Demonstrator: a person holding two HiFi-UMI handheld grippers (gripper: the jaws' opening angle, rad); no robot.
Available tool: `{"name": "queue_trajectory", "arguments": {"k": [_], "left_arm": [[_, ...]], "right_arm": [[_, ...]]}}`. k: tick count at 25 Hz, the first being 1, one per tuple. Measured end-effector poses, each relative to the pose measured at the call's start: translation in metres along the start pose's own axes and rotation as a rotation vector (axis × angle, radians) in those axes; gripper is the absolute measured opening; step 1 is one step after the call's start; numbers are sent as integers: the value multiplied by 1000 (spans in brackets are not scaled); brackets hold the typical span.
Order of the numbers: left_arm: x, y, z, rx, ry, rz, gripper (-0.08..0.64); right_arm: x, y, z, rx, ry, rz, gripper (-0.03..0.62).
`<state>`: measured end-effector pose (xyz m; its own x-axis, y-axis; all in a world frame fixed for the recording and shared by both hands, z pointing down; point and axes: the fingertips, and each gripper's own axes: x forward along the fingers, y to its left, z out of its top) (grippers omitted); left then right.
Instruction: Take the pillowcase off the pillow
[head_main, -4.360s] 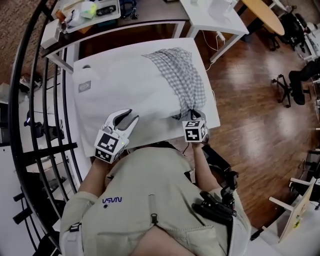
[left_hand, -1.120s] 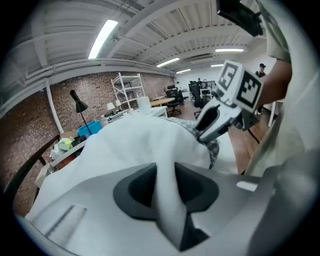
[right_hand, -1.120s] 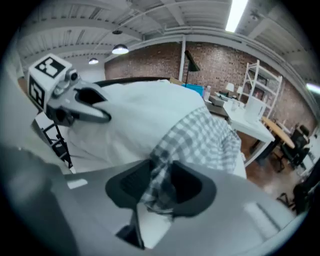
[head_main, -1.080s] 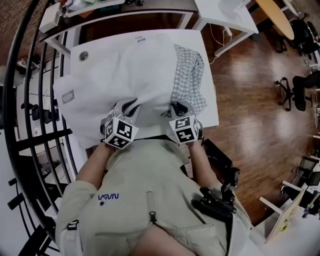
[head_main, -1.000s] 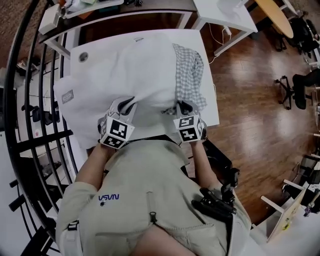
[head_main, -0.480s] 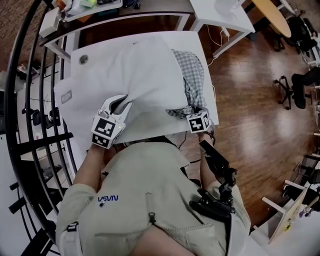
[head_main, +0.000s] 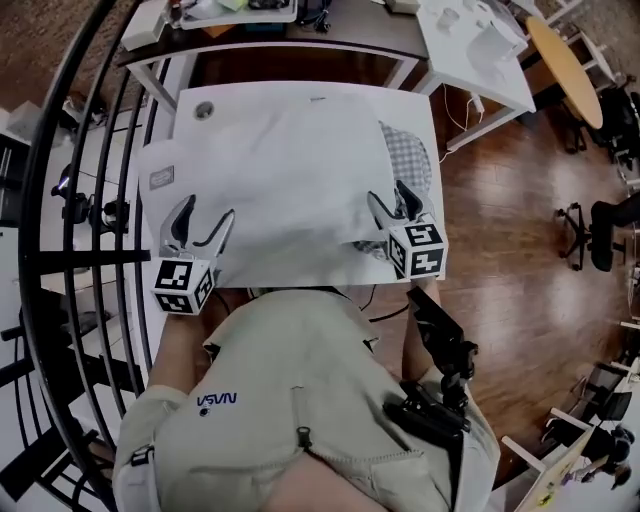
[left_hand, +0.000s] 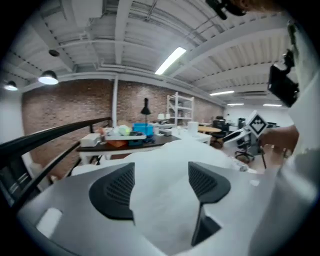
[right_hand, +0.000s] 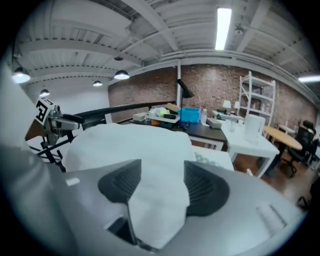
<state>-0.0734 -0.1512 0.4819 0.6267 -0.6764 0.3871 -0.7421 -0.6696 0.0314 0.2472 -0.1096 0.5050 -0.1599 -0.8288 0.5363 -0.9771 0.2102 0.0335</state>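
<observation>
Head view: left hand-held gripper (head_main: 204, 216) and right hand-held gripper (head_main: 391, 198) both spread wide over near edge of white pillow (head_main: 280, 170) on surface (head_main: 225, 97); checked pillowcase (head_main: 409, 160) bunched at pillow's right end | Left gripper view: jaws just opened, pillow between, unpressed | Right gripper view: jaws just opened, pillow fabric between, not clamped
</observation>
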Motion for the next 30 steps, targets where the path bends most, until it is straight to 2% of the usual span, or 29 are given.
{"name": "queue_trajectory", "arguments": {"k": [2,4,7,8,9,11,12,13,18,20,22,24,25,27,28,29,30], "left_arm": [[-15,49,-38,-72,91,160,369],[-20,80,-78,-151,174,231,428],[-3,91,-121,-268,224,184,450],[4,89,-126,-282,220,157,427],[9,86,-124,-279,208,134,365],[12,81,-101,-251,145,104,181],[12,79,-82,-238,95,95,81],[10,78,-62,-230,41,89,16],[2,77,39,-206,-173,38,14],[5,68,68,-171,-216,-2,14],[16,57,83,-134,-233,-46,14],[40,48,76,-117,-195,-89,15],[58,43,63,-122,-144,-110,18],[99,38,19,-141,9,-131,52],[116,38,-4,-144,83,-120,75],[124,40,-23,-143,129,-93,192],[123,44,-32,-144,135,-55,260]], "right_arm": [[31,6,2,-70,58,18,279],[65,14,-12,-108,152,50,295],[104,31,-43,-134,259,87,274],[110,36,-48,-148,265,82,244],[112,40,-47,-163,255,67,207],[106,39,-33,-179,190,22,78],[100,36,-19,-174,143,-2,34],[92,31,-4,-162,91,-26,24],[40,3,75,-108,-149,-145,18],[12,-9,91,-88,-196,-197,18],[-8,-27,89,-69,-208,-258,18],[-9,-45,69,-57,-166,-310,21],[-1,-54,52,-50,-117,-327,24],[25,-71,7,-33,27,-327,55],[36,-77,-16,-21,95,-318,112],[41,-80,-32,-8,134,-313,165],[37,-79,-37,2,135,-316,175]]}}
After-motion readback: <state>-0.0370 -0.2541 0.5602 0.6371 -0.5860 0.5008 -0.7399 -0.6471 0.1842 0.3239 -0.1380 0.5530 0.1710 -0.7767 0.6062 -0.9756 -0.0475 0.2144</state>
